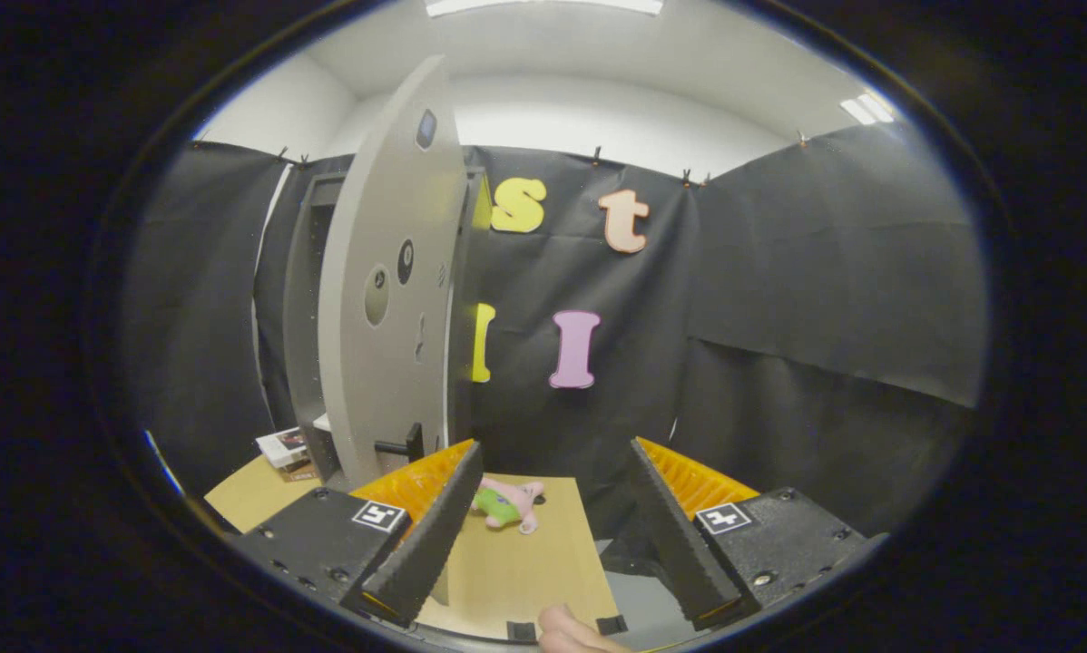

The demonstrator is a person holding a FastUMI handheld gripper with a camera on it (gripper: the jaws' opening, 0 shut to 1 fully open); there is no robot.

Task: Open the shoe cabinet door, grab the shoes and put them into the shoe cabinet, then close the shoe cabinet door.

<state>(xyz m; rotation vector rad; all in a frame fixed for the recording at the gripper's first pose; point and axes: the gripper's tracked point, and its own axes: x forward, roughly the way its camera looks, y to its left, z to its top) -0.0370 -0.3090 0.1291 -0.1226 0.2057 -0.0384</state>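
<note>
The tongs are standing apart at the bottom of the frame, fingers spread wide, gripping nothing. Between them the tan surface is showing, running forward to its far edge against the black booth wall.

The cabinet is standing at left of centre, grey and tall, reaching toward the top of the frame. Its door is hanging open, swung out toward the camera, its edge facing the view. A black handle is projecting from the door's lower part, just above the left finger. The cabinet's inside is lying in shadow behind the door; what it holds cannot be told.

A small pink and green item, the shoe by its place in the task though its form is too small to confirm, is lying on the surface just ahead of the left finger and right of the door's foot. It is lying apart from both fingers.

A stack of small boxes is sitting on the surface at lower left, beside the cabinet's base.

The open door is standing between the pink item and the cabinet's opening. To the right of the pink item the surface is ending at an edge, with a grey floor lower down. A fingertip is showing at bottom centre.
</note>
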